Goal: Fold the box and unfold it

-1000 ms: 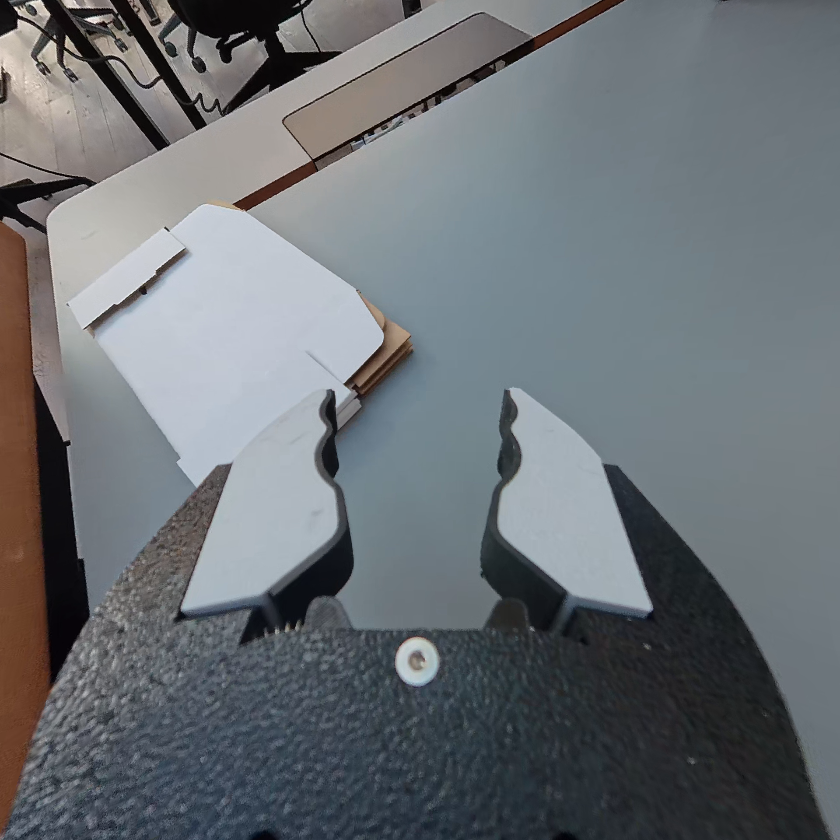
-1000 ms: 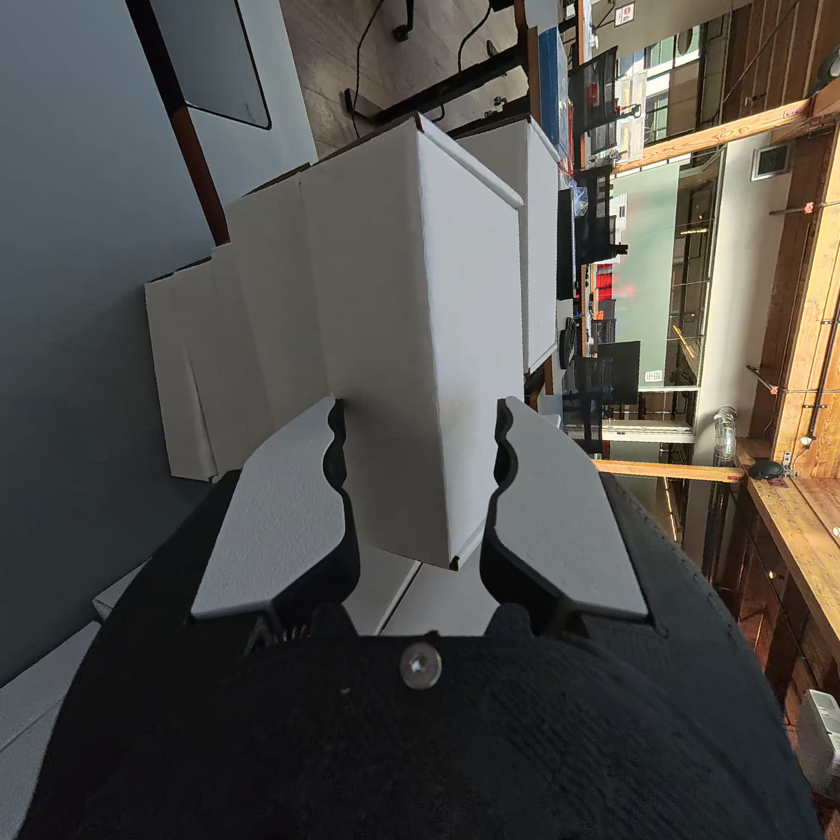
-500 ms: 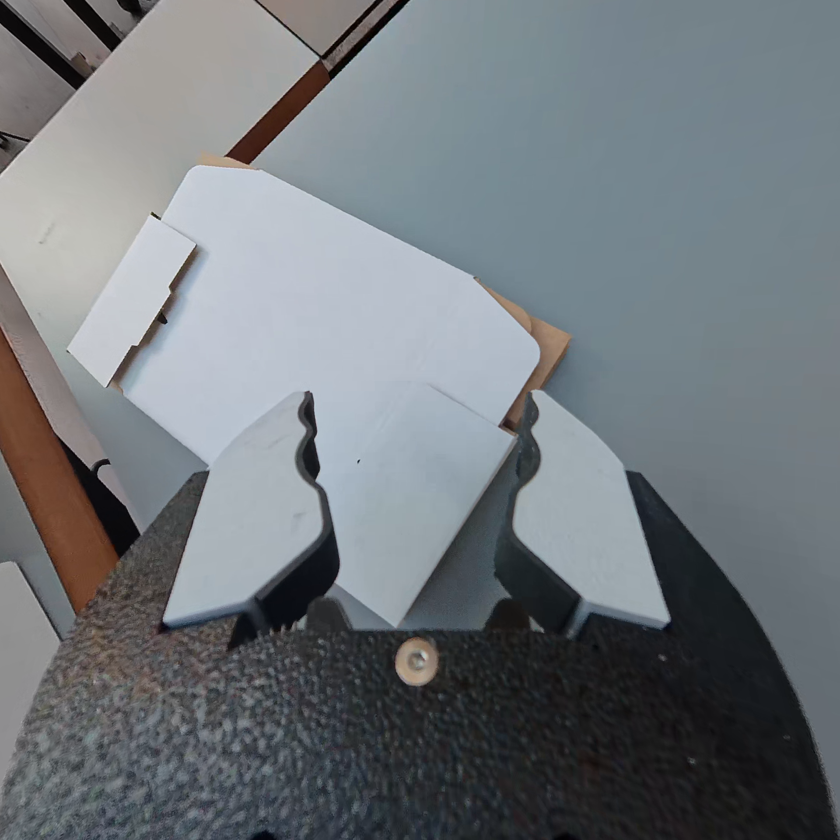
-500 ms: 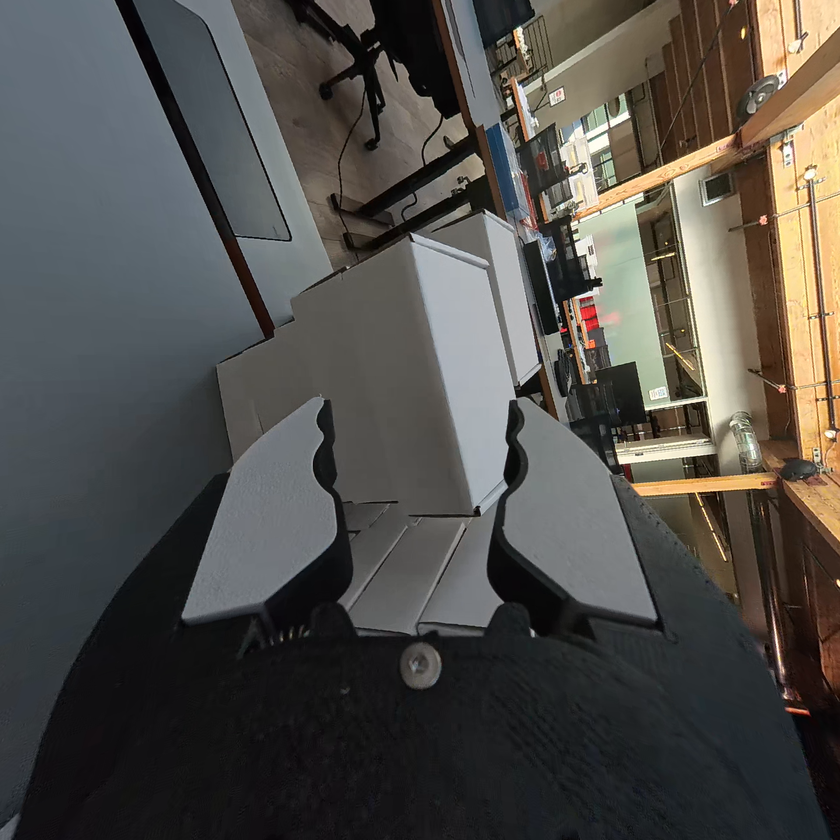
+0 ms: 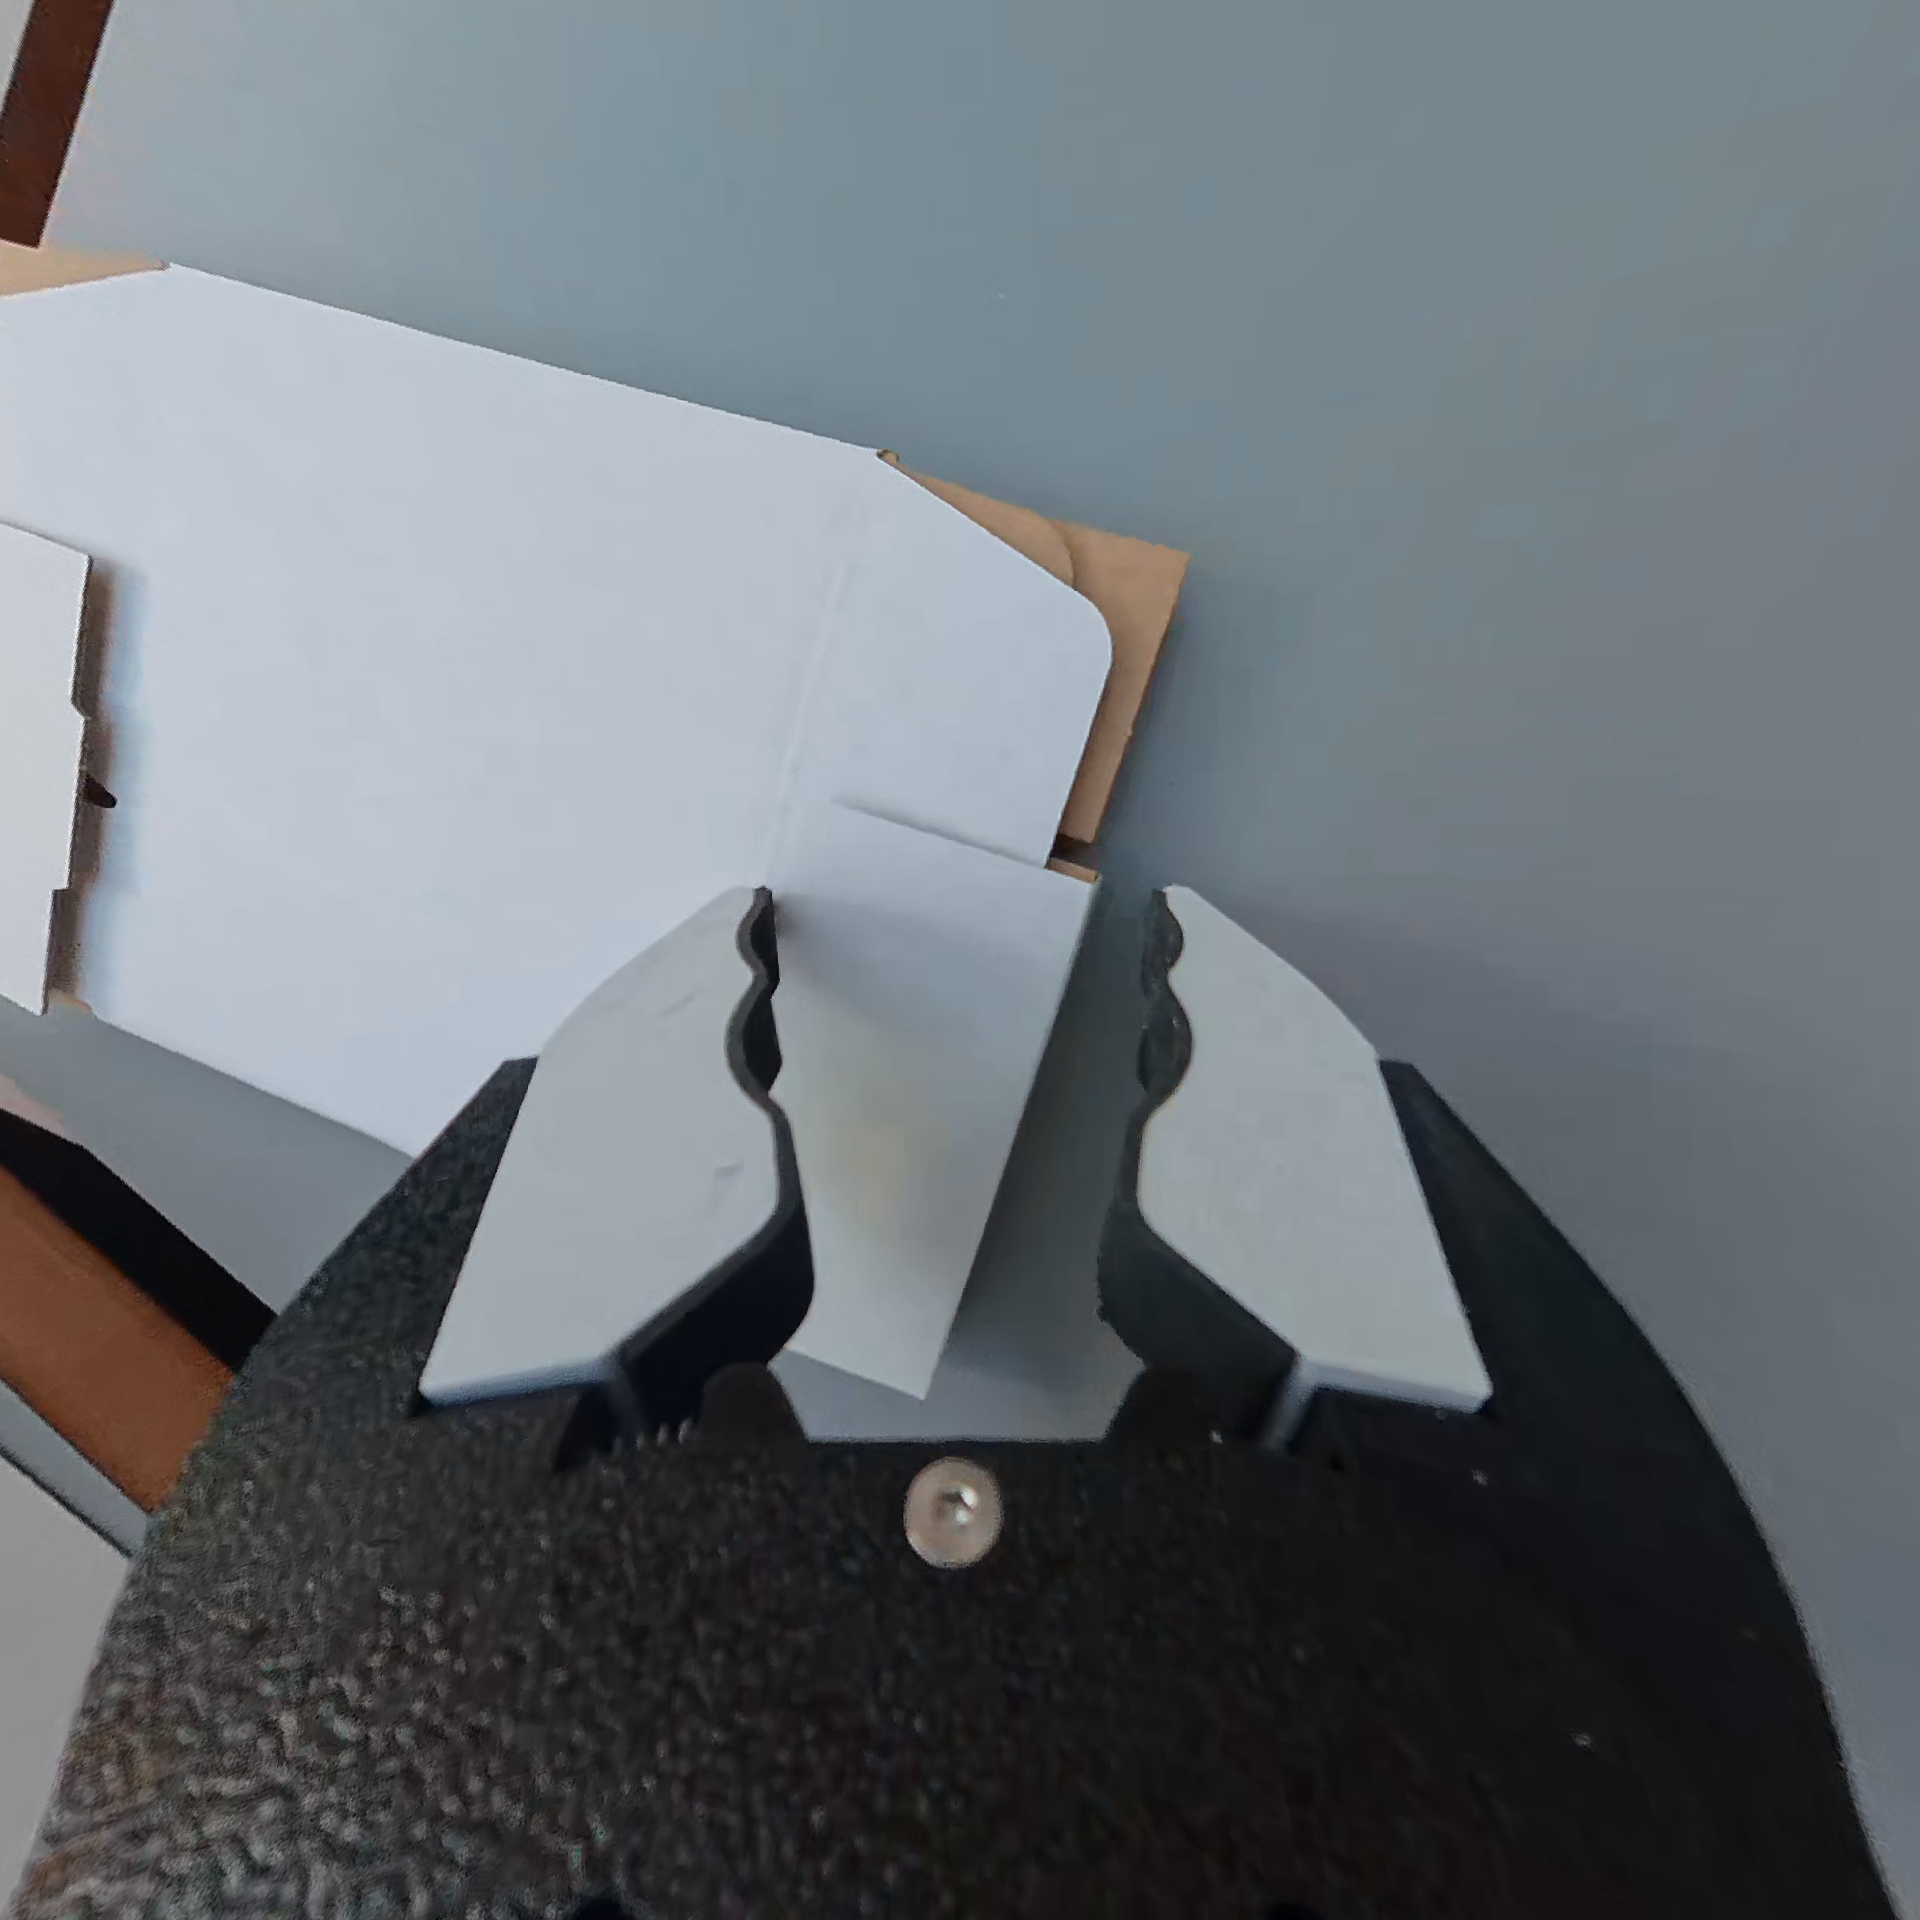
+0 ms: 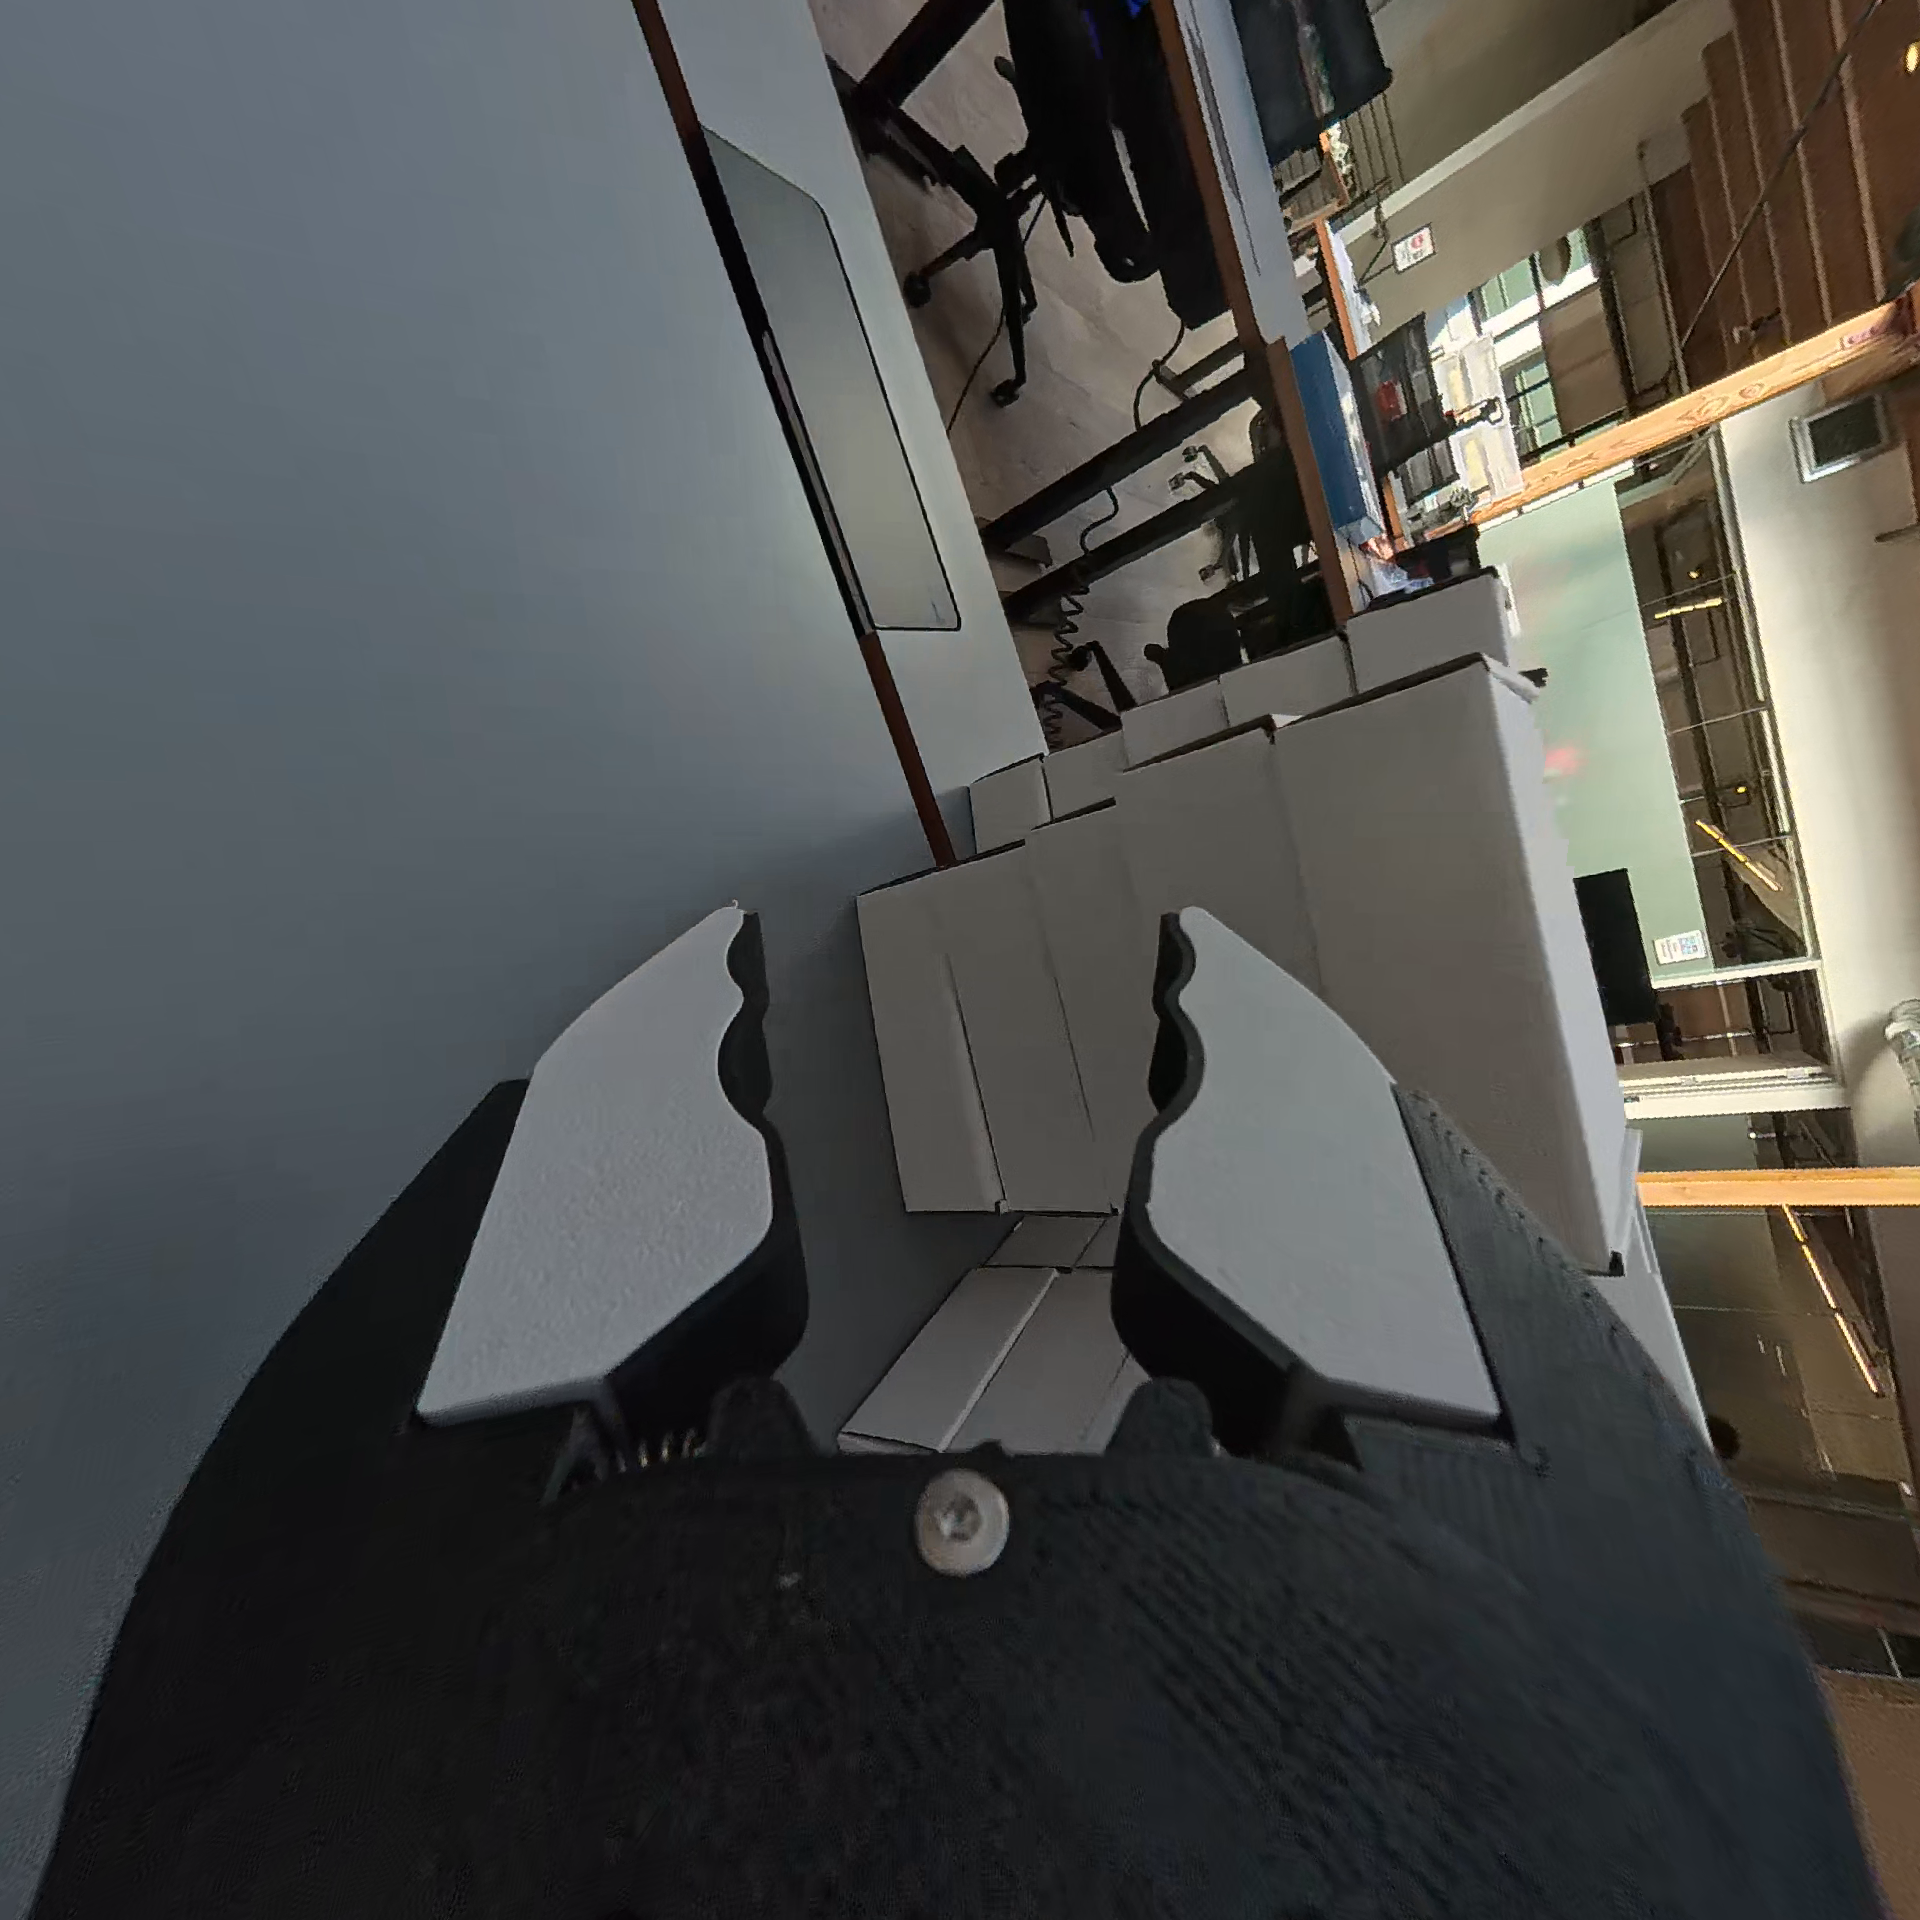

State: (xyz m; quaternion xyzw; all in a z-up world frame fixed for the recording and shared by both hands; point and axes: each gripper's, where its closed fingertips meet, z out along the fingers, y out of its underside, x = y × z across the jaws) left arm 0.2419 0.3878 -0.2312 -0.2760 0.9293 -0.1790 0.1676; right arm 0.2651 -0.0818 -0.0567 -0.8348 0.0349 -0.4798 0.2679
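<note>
Nearest to you, your left gripper [image 5: 961, 904] stands wide, its 2 grey-faced fingers [image 5: 644, 1122] straddling a small raised flap [image 5: 914, 1091] of the flat box [image 5: 436, 665] without pinching it. That flap tilts up from the sheet, so it is probably your easiest hold: take it near its free edge and turn it about the scored crease at its root.

Expect the box to be light, thin and fairly stiff along its panels but weak at the creases. Its white face looks smooth and may slide on the table [image 5: 1455, 364], so steady the sheet before you pull. Squeeze gently, because card like this dents and tears at slots.

Your right gripper [image 6: 956, 925] is also wide and holds nothing. Below and between its fingers lie narrow white panels [image 6: 997, 1340], and just beyond them stand upright white cardboard walls [image 6: 1403, 935] with sharp square corners; you cannot tell from this view whether they belong to the same box.

Farther out in the left view, the main panel lies flat on the matte grey table, with a rounded corner and brown card [image 5: 1122, 665] showing beneath it. Beyond the right gripper, a brown-edged desk [image 6: 914, 644] and office chairs [image 6: 1039, 156] sit well apart.
</note>
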